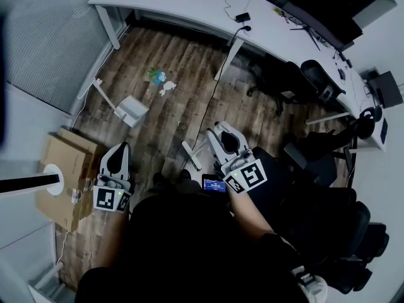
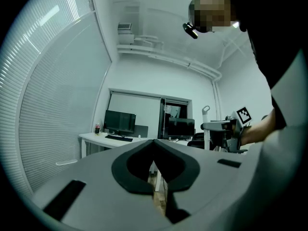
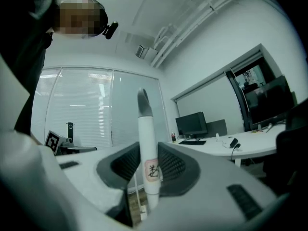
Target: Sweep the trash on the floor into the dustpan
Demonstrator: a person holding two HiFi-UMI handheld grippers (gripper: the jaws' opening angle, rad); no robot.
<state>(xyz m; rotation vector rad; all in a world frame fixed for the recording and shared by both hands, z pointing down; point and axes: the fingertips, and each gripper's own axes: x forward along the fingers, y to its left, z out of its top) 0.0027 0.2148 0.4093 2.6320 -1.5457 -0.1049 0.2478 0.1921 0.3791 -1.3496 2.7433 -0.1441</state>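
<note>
The left hand-held gripper (image 1: pixel 118 151) is closed with nothing in it. The right hand-held gripper (image 1: pixel 221 136) is closed tight on the white broom handle (image 3: pixel 146 143), which stands up between its jaws. The broom head (image 1: pixel 191 155) is low by the wood floor (image 1: pixel 183 62), close to the person. Farther out is the white dustpan (image 1: pixel 132 110). Past it lies the trash (image 1: pixel 161 81), a small green and white pile, apart from the pan. Behind is the long white worktop (image 1: pixel 202 8). To sweep well, I think the broom should reach behind the trash and pull it toward the pan with short, soft strokes.
</note>
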